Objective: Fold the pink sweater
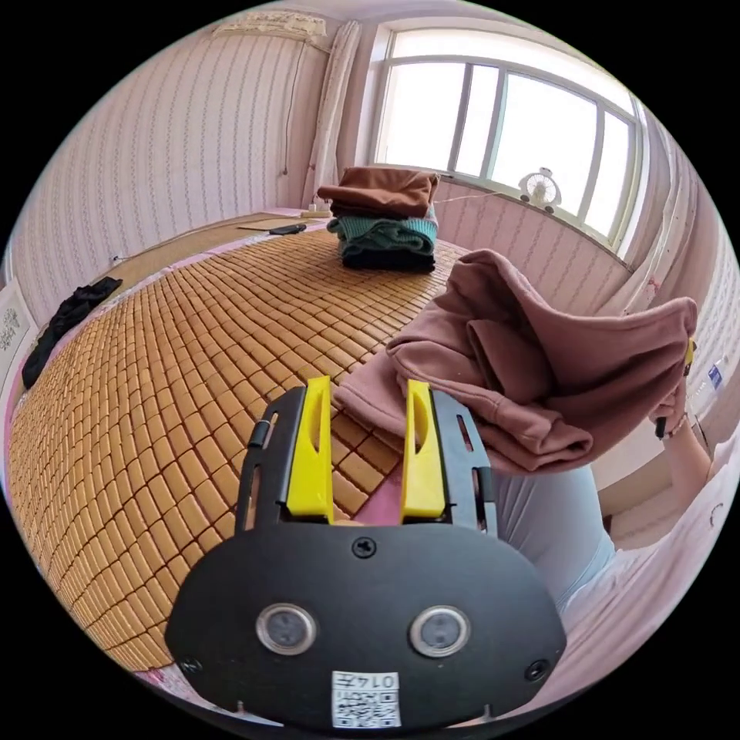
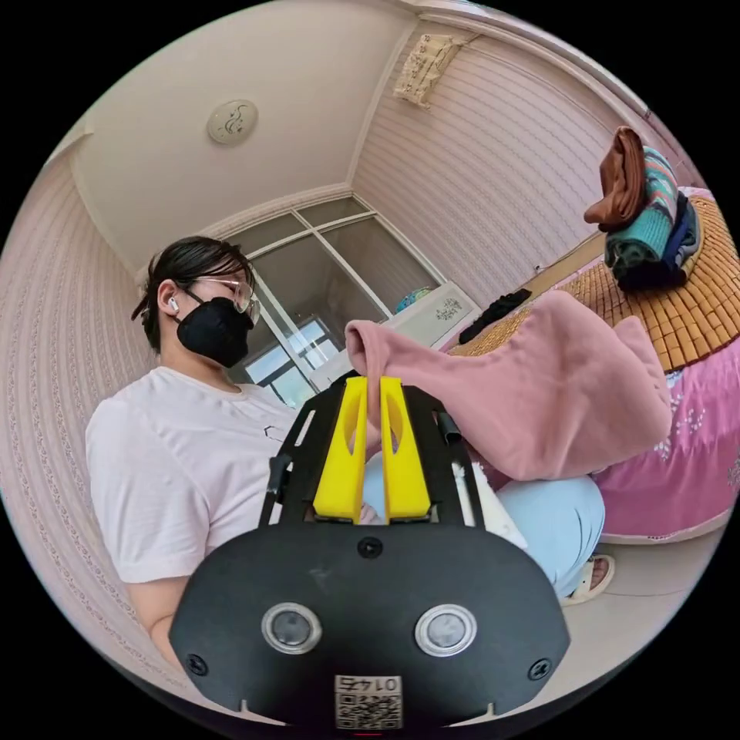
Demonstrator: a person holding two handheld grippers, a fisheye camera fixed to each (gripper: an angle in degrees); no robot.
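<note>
The left gripper view is showing the bed point(image 1: 154, 370) spread with a woven mat of small amber tiles, a window behind it, and a stack of folded clothes point(image 1: 383, 220) sitting at the far edge; the right gripper view is instead showing the person point(image 2: 185, 462) sitting beside the bed, the ceiling, and the same stack point(image 2: 644, 212) off to the right. The pink sweater point(image 1: 524, 370), a soft, thick fleece, is lying bunched in rounded folds on the near right part of the mat, with one end lifted off to the right. The left gripper point(image 1: 361, 401) is standing released, its flat yellow jaws apart, hovering just beside the sweater's near hem without touching it. In the right gripper view the sweater point(image 2: 555, 393) is draping in a smooth sag from the right gripper point(image 2: 372, 397), whose yellow jaws are clenching a pinch of the cloth between them, well above the bed's pink floral skirt.
</note>
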